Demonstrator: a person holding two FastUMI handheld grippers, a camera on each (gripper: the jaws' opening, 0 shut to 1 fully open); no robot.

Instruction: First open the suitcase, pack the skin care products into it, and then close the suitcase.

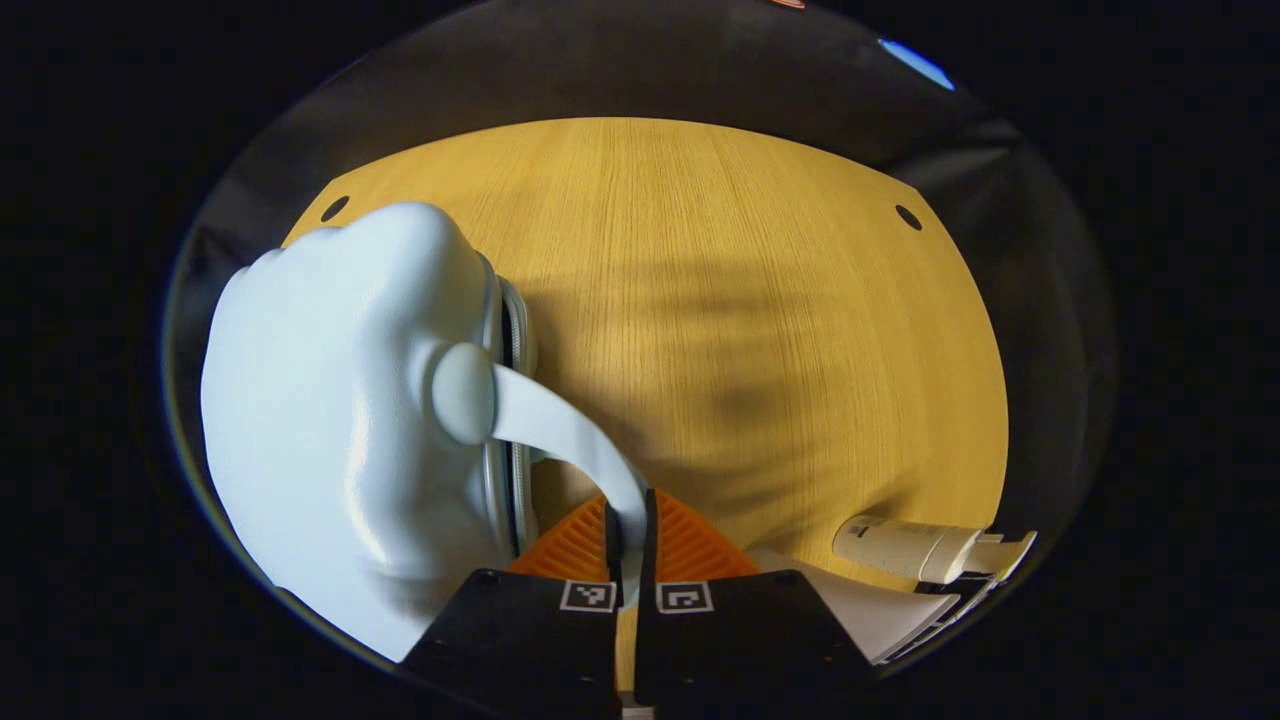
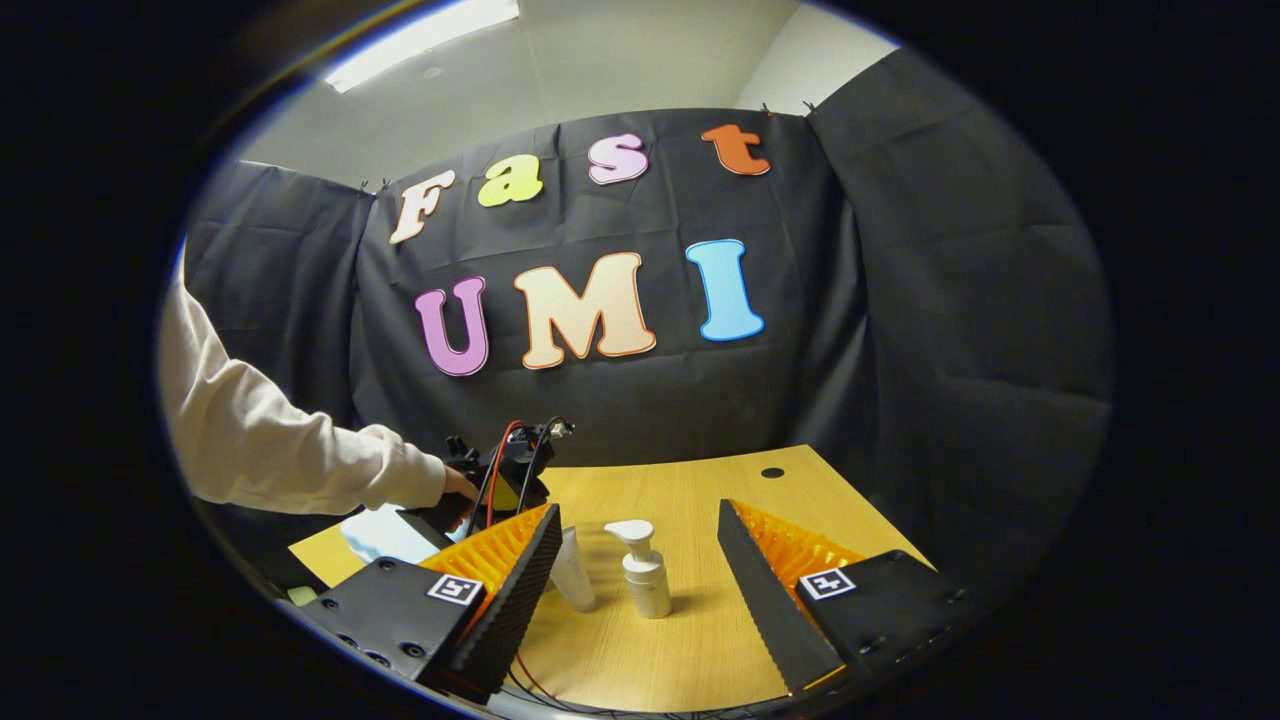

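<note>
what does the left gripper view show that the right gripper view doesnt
Left gripper view: the left gripper shut on the handle of the pale blue suitcase, seen close, and a cream bottle lying on its side.
Right gripper view: the open right gripper, a pump bottle and a tube standing between its fingers, and a person's sleeve.
Both: the wooden table and the black cloth wall.
</note>
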